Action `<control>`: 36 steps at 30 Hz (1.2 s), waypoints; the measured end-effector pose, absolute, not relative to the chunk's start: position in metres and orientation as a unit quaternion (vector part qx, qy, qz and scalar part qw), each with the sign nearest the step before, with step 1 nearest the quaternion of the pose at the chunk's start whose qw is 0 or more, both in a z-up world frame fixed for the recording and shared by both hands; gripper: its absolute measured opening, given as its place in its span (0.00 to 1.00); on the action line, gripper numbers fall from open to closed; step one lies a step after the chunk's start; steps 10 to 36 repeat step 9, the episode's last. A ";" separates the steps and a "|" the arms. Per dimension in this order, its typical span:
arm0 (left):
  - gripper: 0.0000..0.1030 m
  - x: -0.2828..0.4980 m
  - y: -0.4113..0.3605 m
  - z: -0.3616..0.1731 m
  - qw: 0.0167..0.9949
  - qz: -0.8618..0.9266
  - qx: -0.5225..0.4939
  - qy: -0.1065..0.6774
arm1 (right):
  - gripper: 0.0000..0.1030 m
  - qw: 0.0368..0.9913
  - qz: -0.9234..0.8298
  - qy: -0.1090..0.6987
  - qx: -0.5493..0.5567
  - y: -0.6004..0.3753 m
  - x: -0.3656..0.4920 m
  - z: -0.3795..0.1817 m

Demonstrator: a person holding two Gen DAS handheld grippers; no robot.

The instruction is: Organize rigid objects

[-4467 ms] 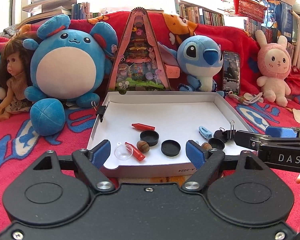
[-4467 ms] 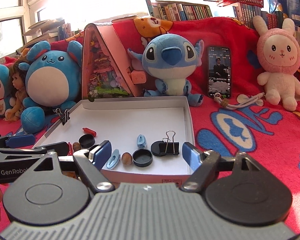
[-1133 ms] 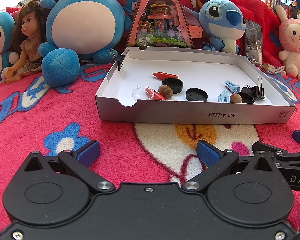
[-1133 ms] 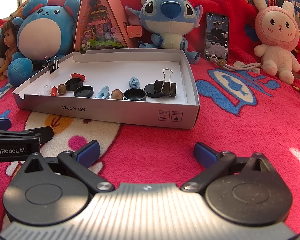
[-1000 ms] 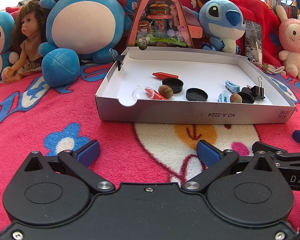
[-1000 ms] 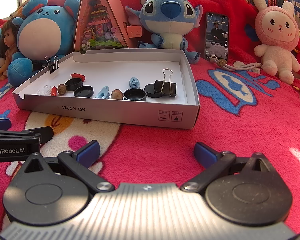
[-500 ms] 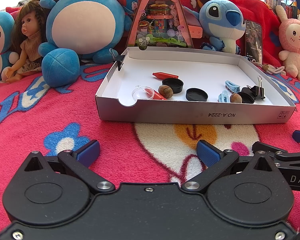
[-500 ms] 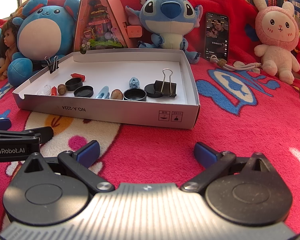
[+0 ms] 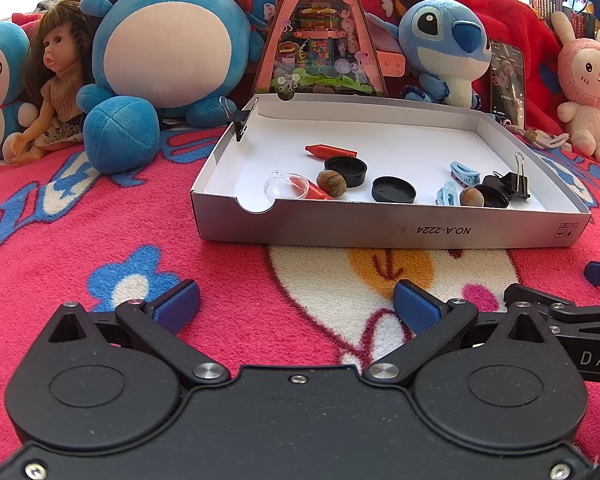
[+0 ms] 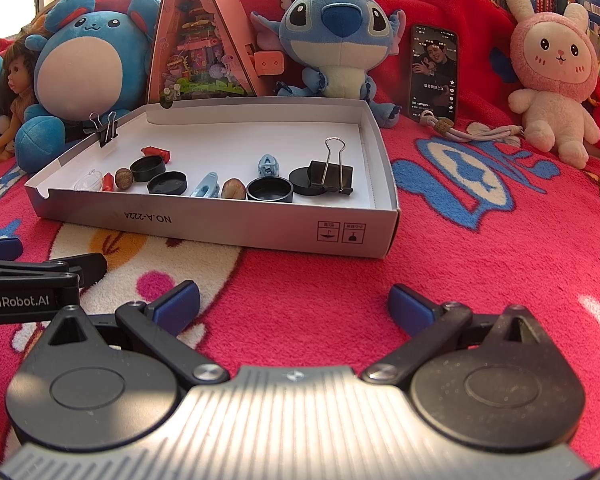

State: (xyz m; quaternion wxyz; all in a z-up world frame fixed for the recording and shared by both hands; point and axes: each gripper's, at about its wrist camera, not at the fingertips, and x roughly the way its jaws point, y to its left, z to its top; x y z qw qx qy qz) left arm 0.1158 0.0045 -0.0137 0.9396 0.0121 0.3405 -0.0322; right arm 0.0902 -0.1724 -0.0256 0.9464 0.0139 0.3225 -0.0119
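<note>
A white cardboard box lid (image 9: 380,232) (image 10: 228,224) lies on the red blanket. In it lie several small things: red caps (image 9: 330,151), black round lids (image 9: 393,189) (image 10: 167,183), nuts (image 9: 331,183) (image 10: 233,189), light blue clips (image 9: 464,172) (image 10: 207,191), a clear dome (image 9: 287,186) and a black binder clip (image 10: 332,176). My left gripper (image 9: 296,306) is open and empty, low over the blanket in front of the box. My right gripper (image 10: 294,304) is open and empty, also in front of the box, to the right of the left one.
Plush toys line the back: a blue round one (image 9: 168,52), Stitch (image 10: 336,36), a pink rabbit (image 10: 552,76), and a doll (image 9: 56,80). A triangular toy box (image 9: 324,36) and a lit phone (image 10: 434,72) stand behind the box. Another binder clip (image 9: 240,120) grips the box's far left corner.
Over the last second nothing has moved but the phone's picture. Compared with 4.5 s ago, both grippers have drawn back from the box and lowered toward the blanket.
</note>
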 end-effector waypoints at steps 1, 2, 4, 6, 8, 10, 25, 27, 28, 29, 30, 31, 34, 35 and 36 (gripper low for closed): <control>1.00 0.116 0.005 -0.014 0.940 -0.032 0.012 0.340 | 1.00 0.946 -0.012 0.323 0.014 -0.172 0.090 -0.026; 1.00 0.116 0.005 -0.014 0.940 -0.032 0.010 0.340 | 1.00 0.946 -0.012 0.323 0.014 -0.172 0.090 -0.026; 1.00 0.116 0.005 -0.014 0.940 -0.032 0.011 0.340 | 1.00 0.946 -0.012 0.323 0.014 -0.172 0.090 -0.026; 1.00 0.116 0.005 -0.014 0.940 -0.032 0.010 0.340 | 1.00 0.946 -0.012 0.323 0.014 -0.172 0.090 -0.026; 1.00 0.116 0.005 -0.014 0.940 -0.032 0.011 0.340 | 1.00 0.946 -0.012 0.323 0.014 -0.172 0.090 -0.026; 1.00 0.116 0.005 -0.014 0.940 -0.032 0.011 0.340 | 1.00 0.946 -0.012 0.323 0.014 -0.172 0.090 -0.026; 1.00 0.116 0.005 -0.014 0.940 -0.032 0.011 0.340 | 1.00 0.946 -0.012 0.323 0.014 -0.172 0.090 -0.026; 1.00 0.116 0.005 -0.014 0.940 -0.032 0.011 0.340 | 1.00 0.946 -0.012 0.323 0.014 -0.172 0.090 -0.026; 1.00 0.116 0.005 -0.014 0.940 -0.032 0.011 0.340 | 1.00 0.946 -0.012 0.323 0.014 -0.172 0.090 -0.026; 1.00 0.116 0.005 -0.014 0.940 -0.032 0.011 0.340 | 1.00 0.946 -0.012 0.323 0.014 -0.172 0.090 -0.026; 1.00 0.116 0.005 -0.014 0.940 -0.032 0.011 0.340 | 1.00 0.946 -0.012 0.323 0.014 -0.172 0.090 -0.026; 1.00 0.116 0.005 -0.014 0.940 -0.032 0.011 0.340 | 1.00 0.946 -0.012 0.323 0.014 -0.172 0.090 -0.026; 1.00 0.116 0.005 -0.014 0.940 -0.032 0.011 0.340 | 1.00 0.946 -0.012 0.323 0.014 -0.172 0.090 -0.026; 1.00 0.116 0.005 -0.014 0.940 -0.032 0.011 0.340 | 1.00 0.946 -0.012 0.323 0.014 -0.172 0.090 -0.026; 1.00 0.116 0.005 -0.014 0.940 -0.032 0.011 0.340 | 1.00 0.946 -0.012 0.323 0.014 -0.172 0.090 -0.026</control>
